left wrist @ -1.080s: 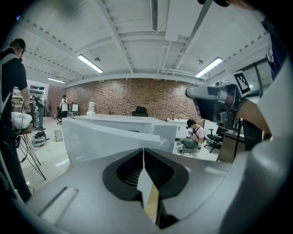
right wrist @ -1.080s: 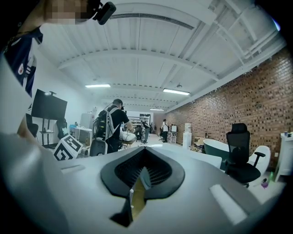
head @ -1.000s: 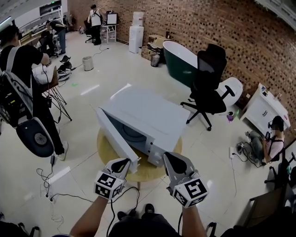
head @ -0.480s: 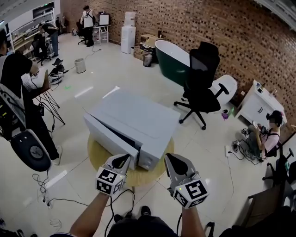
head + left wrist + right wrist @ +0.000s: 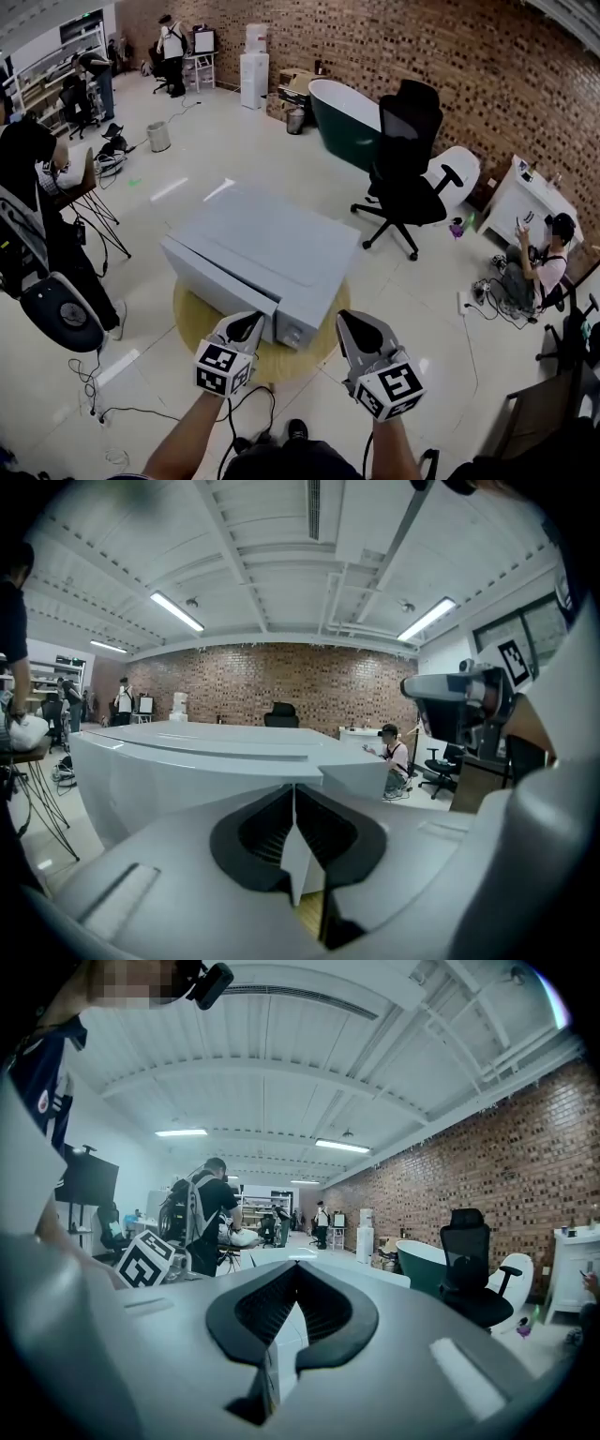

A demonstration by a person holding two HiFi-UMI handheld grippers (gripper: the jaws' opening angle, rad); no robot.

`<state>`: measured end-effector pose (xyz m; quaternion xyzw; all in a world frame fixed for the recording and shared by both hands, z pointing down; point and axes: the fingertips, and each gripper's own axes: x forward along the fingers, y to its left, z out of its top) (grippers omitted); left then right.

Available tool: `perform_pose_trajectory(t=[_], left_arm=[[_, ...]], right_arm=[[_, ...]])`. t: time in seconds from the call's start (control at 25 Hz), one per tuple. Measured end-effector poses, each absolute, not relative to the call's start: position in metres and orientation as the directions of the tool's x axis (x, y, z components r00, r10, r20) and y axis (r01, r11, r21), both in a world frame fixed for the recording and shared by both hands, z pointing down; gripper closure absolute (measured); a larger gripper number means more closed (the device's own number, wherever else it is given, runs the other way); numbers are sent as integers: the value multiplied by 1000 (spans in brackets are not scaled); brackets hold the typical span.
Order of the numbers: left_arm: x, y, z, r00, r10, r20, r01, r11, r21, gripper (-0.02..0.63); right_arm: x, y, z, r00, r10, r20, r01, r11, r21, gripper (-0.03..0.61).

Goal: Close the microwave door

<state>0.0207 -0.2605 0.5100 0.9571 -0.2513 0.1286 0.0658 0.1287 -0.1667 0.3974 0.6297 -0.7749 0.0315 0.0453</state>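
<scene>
Brick walls and a pale glossy floor surround a low round wooden table point(image 5: 200, 323), and on it stands the task's thing, a boxy pale grey microwave point(image 5: 277, 239). Its long front door point(image 5: 217, 278) looks flush with the case, or all but; whether the latch has caught cannot be told.

The left gripper point(image 5: 246, 325) sits just before the door's near end, beside the control panel point(image 5: 298, 330), with its jaws together and nothing between them. The right gripper point(image 5: 351, 326) hangs off the microwave's near corner, its jaws likewise together and empty.

To finish well, I would set the left gripper's closed tips flat against the door close to the panel side and press straight in, firmly but briefly, so the case does not slide on the table. The right gripper could steady the case's side.

No brand or lettering can be read on the microwave. The only print is the black-and-white square markers on the grippers' cubes.
</scene>
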Motion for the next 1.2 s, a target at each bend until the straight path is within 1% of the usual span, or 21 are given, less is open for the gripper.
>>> perform_pose_trajectory(t=[0.28,0.32,0.56,0.72,0.96,1.2], left_arm=[[28,-268,512,834,-483,268,-515,-855,61,592],[33,-272,511,829,-489,270,-520,-853,52,601],[35,-276,511,805,-523,280,-559,-827,59,601],[35,-270,511,810,-508,292,-544,-837,52,601],[30,-260,484,826,-506,250,-531,-846,42,601],[3,-246,452,836,-516,188,-532,-845,47,601]], right_arm=[[136,-169,403,-211,-969,127,-977,213,4,577],[137,-169,403,-214,-969,127,-976,216,3,577],[132,-173,401,-244,-964,110,-970,245,-4,577],[123,-173,399,-259,-961,94,-966,259,-9,577],[112,-180,399,-273,-957,98,-962,273,-19,577],[85,-188,410,-308,-945,112,-951,306,-38,577]])
